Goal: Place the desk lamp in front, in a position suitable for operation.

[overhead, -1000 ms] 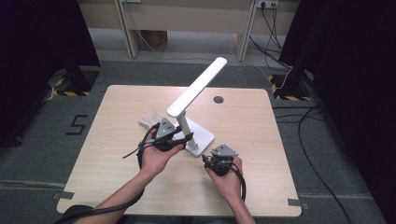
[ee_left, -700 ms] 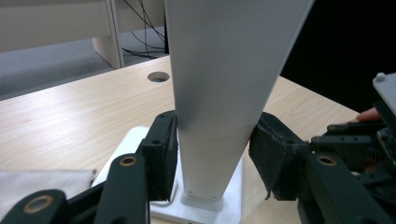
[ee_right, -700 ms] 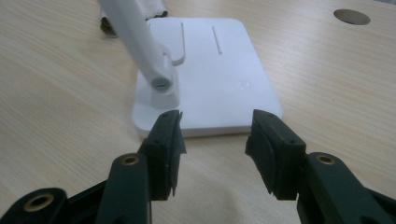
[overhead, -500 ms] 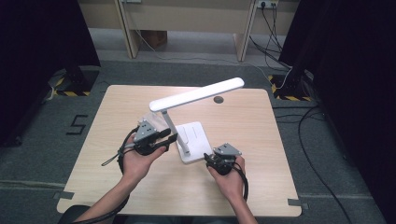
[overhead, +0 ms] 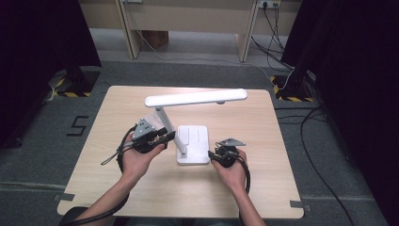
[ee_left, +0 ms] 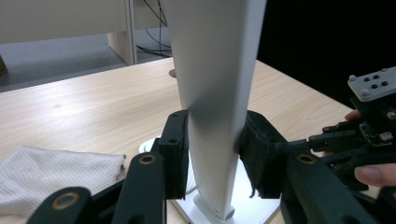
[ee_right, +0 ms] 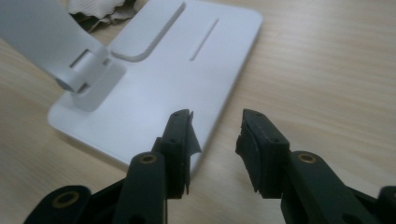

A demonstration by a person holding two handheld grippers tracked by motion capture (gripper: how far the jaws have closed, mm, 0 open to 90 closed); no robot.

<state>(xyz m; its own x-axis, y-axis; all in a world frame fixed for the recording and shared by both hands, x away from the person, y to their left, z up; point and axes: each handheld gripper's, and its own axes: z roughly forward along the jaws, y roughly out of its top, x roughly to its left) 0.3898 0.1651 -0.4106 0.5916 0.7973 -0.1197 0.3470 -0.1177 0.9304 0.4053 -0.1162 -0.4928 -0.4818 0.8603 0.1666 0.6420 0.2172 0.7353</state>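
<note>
A white desk lamp stands mid-table on a flat base [overhead: 196, 136] [ee_right: 187, 60]. Its slanted stem [overhead: 165, 121] [ee_left: 215, 70] carries a long head [overhead: 195, 98] that lies level. My left gripper [overhead: 170, 136] [ee_left: 215, 149] is shut on the stem; both pads press its sides, though the jaws have just eased slightly wider. My right gripper [overhead: 212, 153] [ee_right: 215, 140] is open at the base's near right corner. Its jaws have just been closing, with the corner's edge under the left one and nothing pinched. My right gripper [ee_left: 369, 121] also shows beyond the stem.
A crumpled white mesh cloth [ee_left: 60, 168] [ee_right: 93, 9] lies on the wooden table [overhead: 141, 197] behind the lamp's base, beside my left gripper. Black curtains flank the table, and cables run over the floor at the right.
The lamp's head has swung down from pointing up and right to lying level. My left hand moved left with the stem. The right gripper shifted a little and its jaws narrowed.
</note>
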